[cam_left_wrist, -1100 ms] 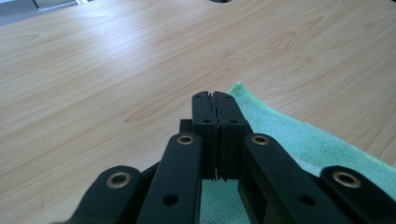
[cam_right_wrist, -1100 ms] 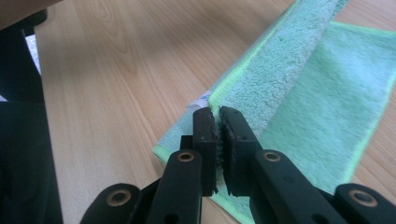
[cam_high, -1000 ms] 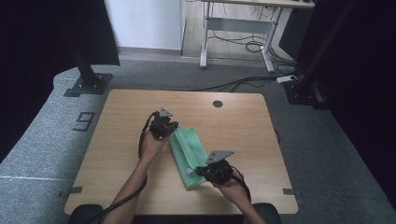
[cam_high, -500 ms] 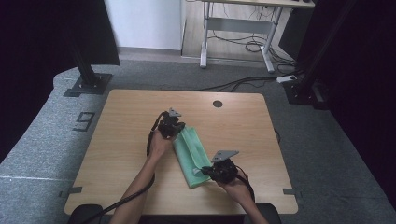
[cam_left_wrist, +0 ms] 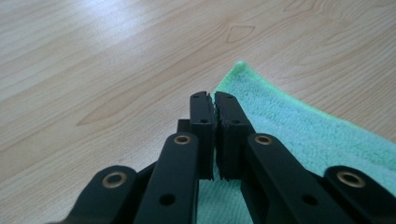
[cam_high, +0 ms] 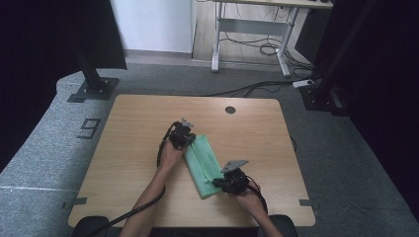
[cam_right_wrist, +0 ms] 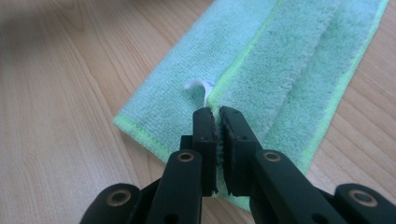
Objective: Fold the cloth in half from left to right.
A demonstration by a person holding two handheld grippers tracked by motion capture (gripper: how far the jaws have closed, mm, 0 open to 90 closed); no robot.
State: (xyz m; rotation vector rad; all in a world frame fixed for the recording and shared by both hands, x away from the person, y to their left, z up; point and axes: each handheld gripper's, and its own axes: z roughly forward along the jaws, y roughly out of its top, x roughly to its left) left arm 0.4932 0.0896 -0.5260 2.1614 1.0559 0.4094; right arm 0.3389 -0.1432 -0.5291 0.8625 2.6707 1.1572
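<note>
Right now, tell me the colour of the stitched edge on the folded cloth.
Bright yellow-green, on a mint-green cloth; the right gripper view shows it best.

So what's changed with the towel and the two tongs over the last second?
The green towel went from raised at its fold to lying flat as a narrow folded strip. Both hands came down with it: the left tongs sit shut at its far corner, the right tongs shut on its near end. The table is unchanged.

Lab or studio, black curtains (cam_high: 44, 39), numbered floor marking (cam_high: 90, 128), cabled desk (cam_high: 257, 24)
</note>
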